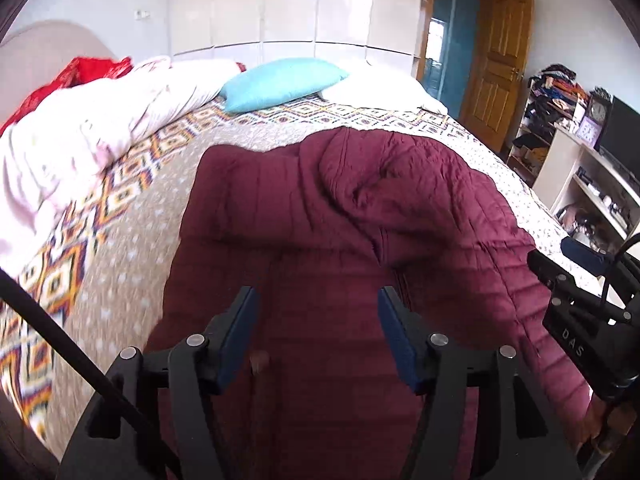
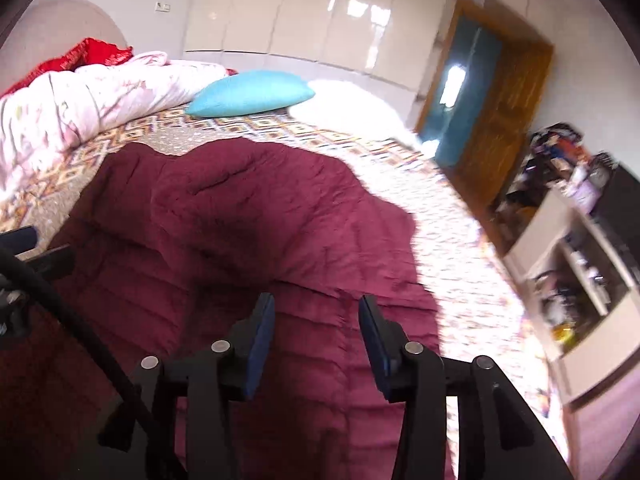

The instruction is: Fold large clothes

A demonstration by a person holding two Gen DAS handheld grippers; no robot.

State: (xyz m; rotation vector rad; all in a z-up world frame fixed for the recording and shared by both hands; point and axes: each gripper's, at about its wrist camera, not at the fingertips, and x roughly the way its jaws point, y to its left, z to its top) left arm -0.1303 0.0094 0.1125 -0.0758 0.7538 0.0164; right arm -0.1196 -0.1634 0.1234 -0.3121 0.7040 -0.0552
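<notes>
Spread across the near half of the patterned bedspread [image 1: 132, 184]: a maroon quilted jacket [image 1: 340, 216], rumpled, upper part bunched into soft ridges. Hovering over its lower panel, the left gripper [image 1: 316, 300], jaws wide apart, nothing between the blue pads but fabric below. Off to the right edge of that view, the right gripper [image 1: 576, 280], seen side-on. From the right wrist: right gripper [image 2: 316, 308] also gaping open above the jacket [image 2: 240, 216], close to its right-hand edge, holding nothing. Farther up the bed, a turquoise pillow [image 1: 280, 84], a pink crumpled duvet [image 1: 100, 128] and something red [image 1: 88, 72] behind it. Beyond, glossy white wardrobes [image 1: 280, 4] and a wooden door [image 1: 500, 68].
</notes>
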